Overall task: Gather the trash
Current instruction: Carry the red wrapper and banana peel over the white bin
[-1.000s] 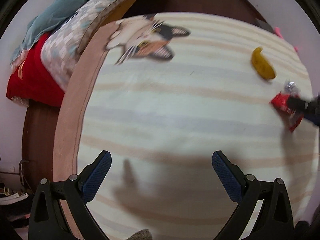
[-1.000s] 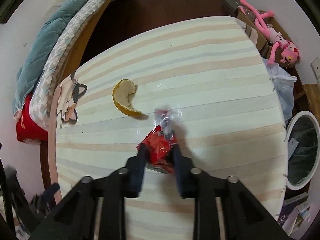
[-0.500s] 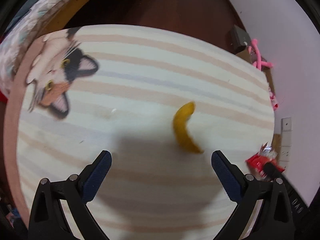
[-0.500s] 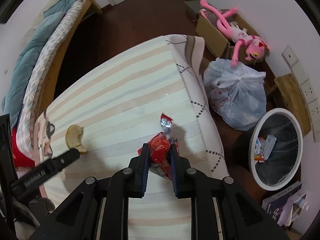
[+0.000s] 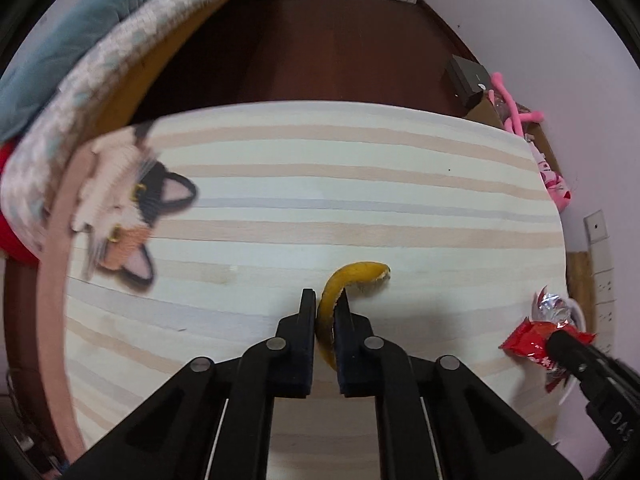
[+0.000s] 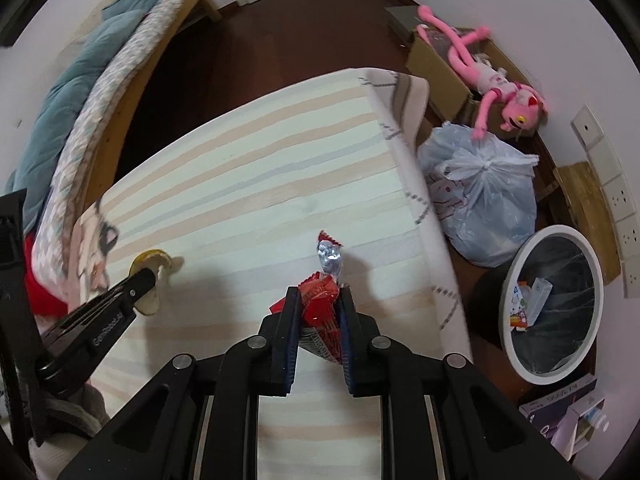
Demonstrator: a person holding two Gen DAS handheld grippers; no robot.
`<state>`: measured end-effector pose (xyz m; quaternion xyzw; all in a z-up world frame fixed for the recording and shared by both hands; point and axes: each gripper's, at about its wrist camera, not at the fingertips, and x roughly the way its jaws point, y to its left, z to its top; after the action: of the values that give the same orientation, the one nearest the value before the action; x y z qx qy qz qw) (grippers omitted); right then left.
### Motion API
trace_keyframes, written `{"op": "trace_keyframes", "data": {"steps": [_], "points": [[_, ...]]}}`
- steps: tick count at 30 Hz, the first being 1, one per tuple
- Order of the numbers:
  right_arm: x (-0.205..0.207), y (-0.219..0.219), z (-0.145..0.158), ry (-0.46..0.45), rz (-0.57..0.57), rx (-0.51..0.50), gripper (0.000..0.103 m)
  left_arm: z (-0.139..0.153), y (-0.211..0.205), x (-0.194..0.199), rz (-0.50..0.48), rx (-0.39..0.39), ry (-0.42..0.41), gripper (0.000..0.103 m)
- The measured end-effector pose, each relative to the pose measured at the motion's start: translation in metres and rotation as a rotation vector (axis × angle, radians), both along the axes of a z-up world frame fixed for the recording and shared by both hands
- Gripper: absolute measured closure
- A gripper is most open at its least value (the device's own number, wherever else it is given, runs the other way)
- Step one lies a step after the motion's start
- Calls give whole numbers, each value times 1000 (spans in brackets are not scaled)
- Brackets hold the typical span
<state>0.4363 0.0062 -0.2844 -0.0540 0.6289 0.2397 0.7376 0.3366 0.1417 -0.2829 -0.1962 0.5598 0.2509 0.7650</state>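
Striped rug [image 5: 360,184] fills mid-frame, where my left gripper [image 5: 325,300] clamps the peel [image 5: 352,276] and my right gripper [image 6: 320,300] pinches the red wrapper [image 6: 320,312], both lifted but undropped, the bin [image 6: 552,304] waiting lower right.

The left gripper [image 5: 325,312] fills the lower middle of its own wrist view, its two black fingers [image 5: 306,320] drawn in close and nearly parallel, pinching a curved yellow peel [image 5: 352,274] that pokes out past the tips. In the right wrist view the same gripper enters from the lower left of the frame as a black arm reaching up and to the right. The right gripper [image 6: 318,304] sits in the lower middle of its own view, fingers [image 6: 291,312] closed tight around a red snack wrapper [image 6: 320,308]. In the left wrist view it shows at the lower right edge, its tip on that wrapper.
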Motion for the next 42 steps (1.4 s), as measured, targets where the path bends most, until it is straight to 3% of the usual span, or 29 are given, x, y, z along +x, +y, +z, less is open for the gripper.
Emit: {"op": "trace_keyframes", "data": {"steps": [6, 17, 24, 33, 42], "points": [[-44, -3, 18, 3, 47, 53, 84, 24, -8, -51, -18, 106, -16, 98], [-136, -39, 61, 10, 95, 154, 84, 63, -39, -148, -22, 99, -45, 98], [-166, -80, 103, -11, 92, 230, 85, 102, -67, -189, -60, 108, -98, 98], [-162, -161, 146, -62, 5, 290, 85, 141, -124, -180, -159, 117, -171, 98], [-112, -283, 150, -106, -181, 256, 85, 144, -216, -100, -364, 87, -196, 98]]}}
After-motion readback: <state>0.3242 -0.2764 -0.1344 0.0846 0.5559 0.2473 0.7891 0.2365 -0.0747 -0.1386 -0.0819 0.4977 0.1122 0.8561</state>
